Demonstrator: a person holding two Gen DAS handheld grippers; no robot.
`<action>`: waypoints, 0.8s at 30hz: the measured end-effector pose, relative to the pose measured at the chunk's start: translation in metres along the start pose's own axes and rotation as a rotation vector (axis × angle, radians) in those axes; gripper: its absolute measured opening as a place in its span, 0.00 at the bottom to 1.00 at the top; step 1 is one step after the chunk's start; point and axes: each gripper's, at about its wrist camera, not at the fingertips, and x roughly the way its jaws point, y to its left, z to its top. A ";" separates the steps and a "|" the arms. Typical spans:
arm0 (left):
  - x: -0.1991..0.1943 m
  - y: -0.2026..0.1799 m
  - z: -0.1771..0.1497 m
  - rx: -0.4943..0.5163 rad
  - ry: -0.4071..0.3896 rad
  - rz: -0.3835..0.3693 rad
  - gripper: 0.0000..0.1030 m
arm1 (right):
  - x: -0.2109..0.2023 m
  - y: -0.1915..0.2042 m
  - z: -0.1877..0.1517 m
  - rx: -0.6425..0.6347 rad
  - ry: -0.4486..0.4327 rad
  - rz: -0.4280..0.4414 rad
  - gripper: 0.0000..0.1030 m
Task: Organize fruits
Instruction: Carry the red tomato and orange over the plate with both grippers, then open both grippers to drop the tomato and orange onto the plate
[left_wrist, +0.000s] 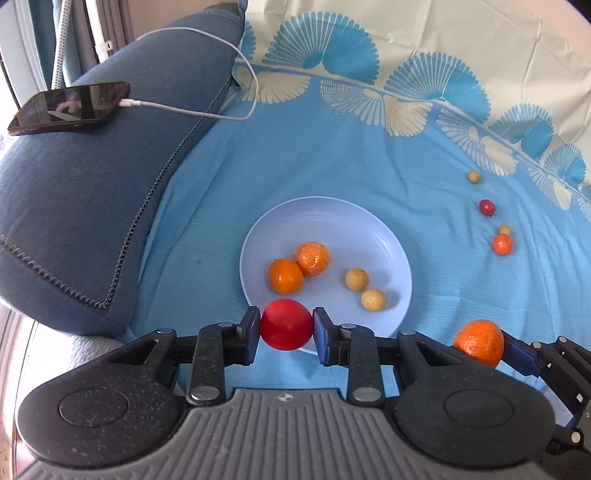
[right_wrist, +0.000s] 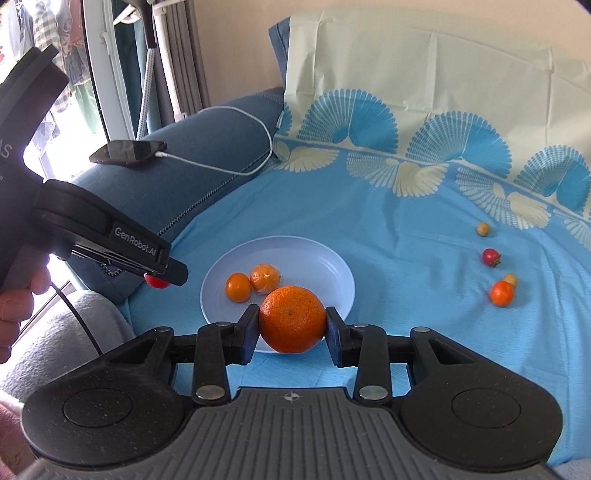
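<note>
Fingers (left_wrist: 255, 334) pinch red tomato (left_wrist: 285, 324); right gripper (right_wrist: 291, 325) clamps orange (right_wrist: 291, 319).

A dark phone (left_wrist: 70, 107) lies face up on the blue cushion (left_wrist: 92, 206) at the left edge of the bed, a white cable (left_wrist: 207, 110) plugged into its end and looping back toward the cushion's far corner. The bed wears a blue sheet (left_wrist: 314, 158) (pale fan motifs along its far border), and cream fabric (right_wrist: 424, 62) rises behind it.
</note>
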 end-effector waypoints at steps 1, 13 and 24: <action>0.008 0.000 0.003 0.002 0.010 0.003 0.33 | 0.008 0.000 0.001 -0.003 0.009 0.002 0.38; 0.085 -0.005 0.028 0.028 0.084 0.044 0.33 | 0.089 -0.006 0.009 -0.019 0.093 0.004 0.38; 0.086 -0.004 0.044 0.062 -0.029 0.092 1.00 | 0.123 0.000 0.017 -0.056 0.099 0.030 0.59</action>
